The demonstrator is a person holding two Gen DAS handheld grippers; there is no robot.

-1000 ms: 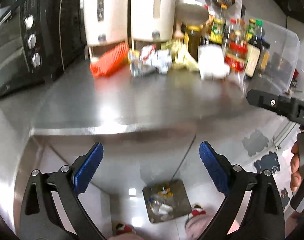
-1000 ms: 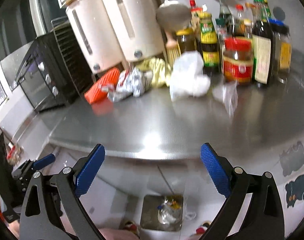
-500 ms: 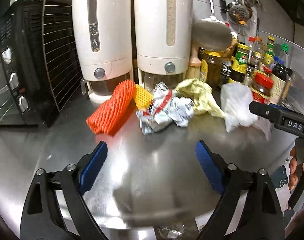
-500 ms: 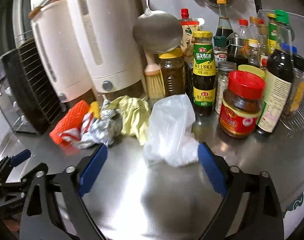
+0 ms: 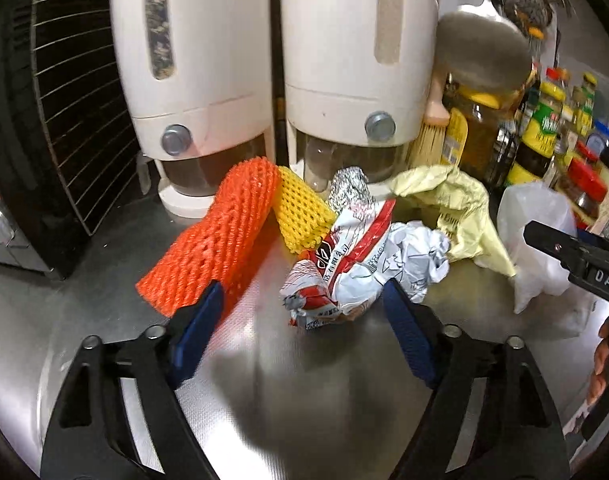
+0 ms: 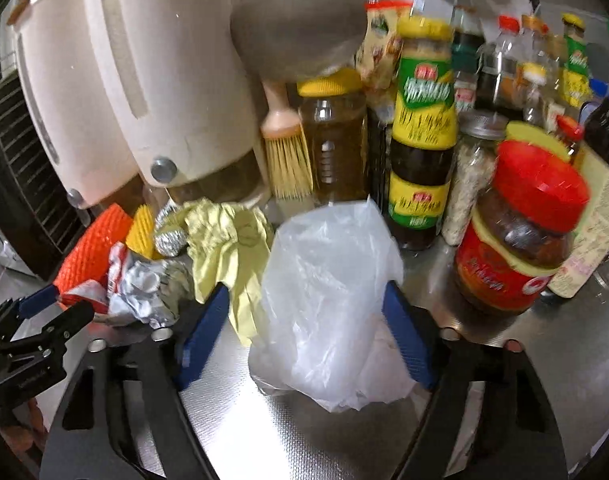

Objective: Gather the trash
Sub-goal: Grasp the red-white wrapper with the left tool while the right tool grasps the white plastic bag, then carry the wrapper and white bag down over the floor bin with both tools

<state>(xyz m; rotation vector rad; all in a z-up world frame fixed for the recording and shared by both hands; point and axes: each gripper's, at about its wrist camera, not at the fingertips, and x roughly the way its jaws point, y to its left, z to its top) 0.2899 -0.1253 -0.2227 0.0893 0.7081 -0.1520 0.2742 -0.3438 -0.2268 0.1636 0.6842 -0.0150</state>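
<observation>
— So, where do your two grippers stand right now?

— Your left gripper [image 5: 300,312] sits low over the steel counter [image 5: 324,400], its jaws apart and just been closing in. The crumpled red-and-white wrapper [image 5: 344,268] lies between the blue pads [image 5: 408,340], but they do not press on it.

— And the right one?

— Your right gripper [image 6: 304,316] has the clear plastic bag [image 6: 328,280] between its jaws. They too have just been closing; the right pad touches the bag's edge, yet I cannot tell a firm grip, so count it as open.

— Where is the rest of the trash?

— Beside the wrapper: an orange foam net [image 5: 220,236] to its left, a yellow net [image 5: 300,216] behind, a foil ball [image 5: 350,188], and a pale yellow crumpled sheet [image 5: 460,208] to the right, all in front of the two white dispensers [image 5: 344,80]. Sauce bottles and a red-lidded jar [image 6: 520,236] stand near the bag.
</observation>
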